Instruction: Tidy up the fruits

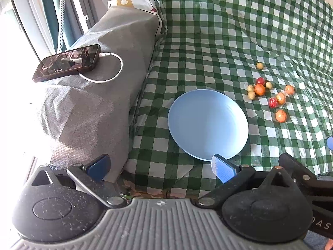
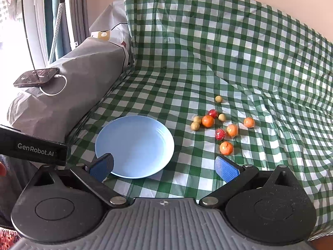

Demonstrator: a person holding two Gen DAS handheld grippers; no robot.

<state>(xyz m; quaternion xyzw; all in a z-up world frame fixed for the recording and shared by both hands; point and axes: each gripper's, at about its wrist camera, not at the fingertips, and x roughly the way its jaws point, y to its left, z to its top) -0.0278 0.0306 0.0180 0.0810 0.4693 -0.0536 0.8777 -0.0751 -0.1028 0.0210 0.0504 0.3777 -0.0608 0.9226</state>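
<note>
Two claws hang spread wide over a green-and-white checked cloth [image 2: 187, 62], neither holding or touching anything. The left claw [image 1: 161, 168] has its blue pads well apart; in its own view the right-hand pad overlaps the near rim of the pale blue plate [image 1: 208, 123], though whether it touches cannot be told. The right claw [image 2: 164, 166] is equally wide, its left pad in front of the plate's [image 2: 135, 145] near edge and its other pad over bare cloth, just short of the nearest orange fruit [image 2: 226, 148].

The plate lies flat on the cloth with nothing in it. The fruits sit in a loose scatter to its right, all on the cloth and apart from the plate: four orange ones, two red ones [image 2: 220, 134] that look wrapped in shiny film, and four small tan ones, one of which [image 2: 218, 99] lies farther back by itself. Another orange fruit [image 2: 207, 121] touches a red one and sits just beside two tan ones.

To the left, a phone [image 1: 66, 62] with a white cable [image 1: 112, 70] plugged in rests on a grey covered bundle [image 1: 93, 108].
</note>
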